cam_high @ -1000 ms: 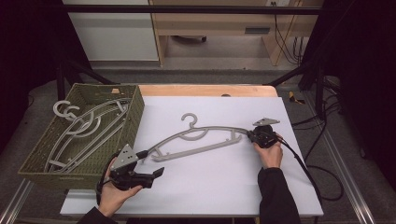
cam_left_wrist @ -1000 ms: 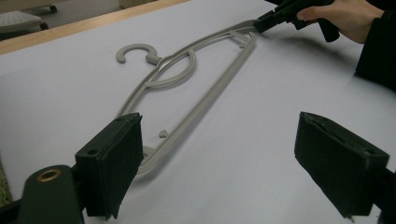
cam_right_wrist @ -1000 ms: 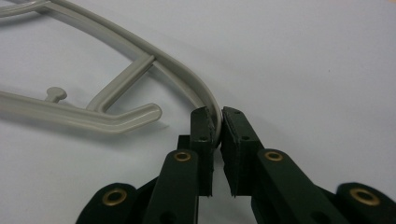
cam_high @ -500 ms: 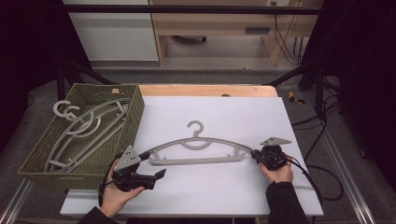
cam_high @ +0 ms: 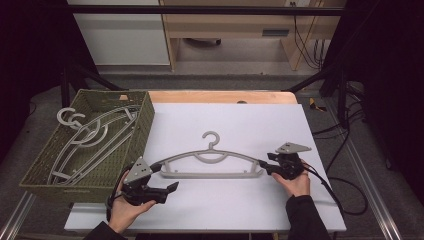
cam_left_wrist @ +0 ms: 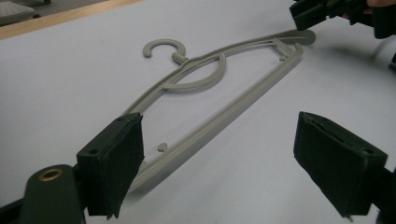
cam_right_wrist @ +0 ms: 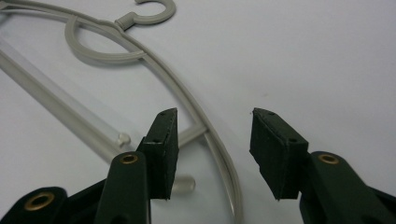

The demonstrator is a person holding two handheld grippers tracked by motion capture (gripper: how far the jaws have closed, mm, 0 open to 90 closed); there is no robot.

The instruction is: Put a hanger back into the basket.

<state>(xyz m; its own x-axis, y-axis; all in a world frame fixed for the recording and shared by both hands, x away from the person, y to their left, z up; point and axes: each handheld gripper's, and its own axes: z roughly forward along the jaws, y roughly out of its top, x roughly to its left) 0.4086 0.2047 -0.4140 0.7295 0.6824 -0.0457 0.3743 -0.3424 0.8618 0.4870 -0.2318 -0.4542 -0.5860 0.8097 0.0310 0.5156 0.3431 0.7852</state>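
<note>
A grey plastic hanger lies flat across the middle of the white table, hook pointing away from me. My left gripper is open at the hanger's left end. In the left gripper view the hanger runs up past the left jaw, with the left gripper spread wide. My right gripper is open at the hanger's right end. In the right gripper view the hanger has its arm passing between the parted jaws of the right gripper.
An olive woven basket stands at the table's left side and holds several more grey hangers. A wooden strip runs along the table's far edge. Cables trail off the right side.
The right gripper has brought the hanger's right end toward me, so the hanger has swung from slanted to level. The left gripper has barely moved.
</note>
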